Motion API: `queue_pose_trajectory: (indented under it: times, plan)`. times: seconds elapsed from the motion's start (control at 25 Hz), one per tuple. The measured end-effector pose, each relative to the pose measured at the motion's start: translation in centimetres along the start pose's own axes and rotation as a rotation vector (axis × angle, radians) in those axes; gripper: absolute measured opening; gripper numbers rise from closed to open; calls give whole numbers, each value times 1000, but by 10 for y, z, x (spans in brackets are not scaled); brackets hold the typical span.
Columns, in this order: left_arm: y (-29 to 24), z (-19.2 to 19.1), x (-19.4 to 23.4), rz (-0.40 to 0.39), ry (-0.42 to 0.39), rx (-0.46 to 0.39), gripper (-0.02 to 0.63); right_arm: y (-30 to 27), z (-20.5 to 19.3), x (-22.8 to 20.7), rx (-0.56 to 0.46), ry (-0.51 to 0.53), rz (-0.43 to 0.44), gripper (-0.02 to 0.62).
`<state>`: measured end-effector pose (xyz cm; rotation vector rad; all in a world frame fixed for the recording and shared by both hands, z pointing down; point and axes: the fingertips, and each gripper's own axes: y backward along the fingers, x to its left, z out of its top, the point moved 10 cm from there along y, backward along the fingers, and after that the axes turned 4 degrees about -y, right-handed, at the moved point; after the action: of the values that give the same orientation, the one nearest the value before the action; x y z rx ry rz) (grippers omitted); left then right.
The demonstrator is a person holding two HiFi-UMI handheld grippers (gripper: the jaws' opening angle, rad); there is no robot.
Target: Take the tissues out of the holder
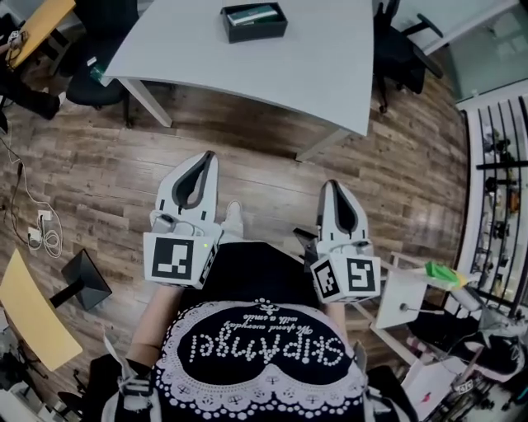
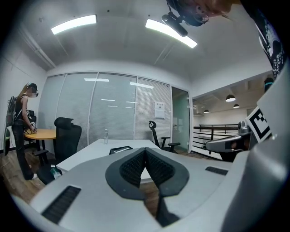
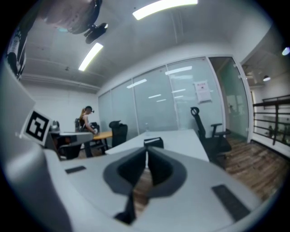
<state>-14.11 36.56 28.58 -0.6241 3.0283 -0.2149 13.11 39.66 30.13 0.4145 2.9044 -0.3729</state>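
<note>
Two handheld grippers are held low in front of a standing person [image 1: 256, 325], above a wooden floor [image 1: 264, 157]. The left gripper [image 1: 207, 157] and the right gripper [image 1: 330, 185] both have their jaws clenched together with nothing between them; each gripper's own view shows them meeting at the tips. Ahead stands a white table [image 1: 297, 66]. On it, away from its near edge, sits a black holder [image 1: 253, 22], an open-topped box with a pack of tissues [image 1: 252, 13] lying inside.

The step in hand appears to be the approach, before any reach. To do it well, the person probably needs to walk up to the table first, since the holder looks out of reach. One gripper should spread its jaws before coming down and enter from above through the open top. The other could press on the holder's rim so the box does not lift or slide as the tissues come out. A grip on the middle of the pack seems safer than one on a corner.

The holder and tissues lie well apart from both grippers, straight ahead and roughly between the lines they point along, with floor and bare table in between.
</note>
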Motion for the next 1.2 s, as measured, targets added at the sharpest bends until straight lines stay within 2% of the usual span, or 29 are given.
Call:
queue_pose_trajectory:
  times: [0.28,0.52,0.8,1.2]
  plan:
    - [-27,-5,38,-30,-4,25,23,-37,-1,9,8,-22,-41,34]
    - [-41,-6,47,-15,11,55,23,-56,4,6,37,-16,-37,34]
    - [-71,-15,51,2,50,87,23,-94,10,-11,62,-13,-5,34]
    - [-164,-2,70,69,34,54,23,-198,44,-61,65,9,79,34]
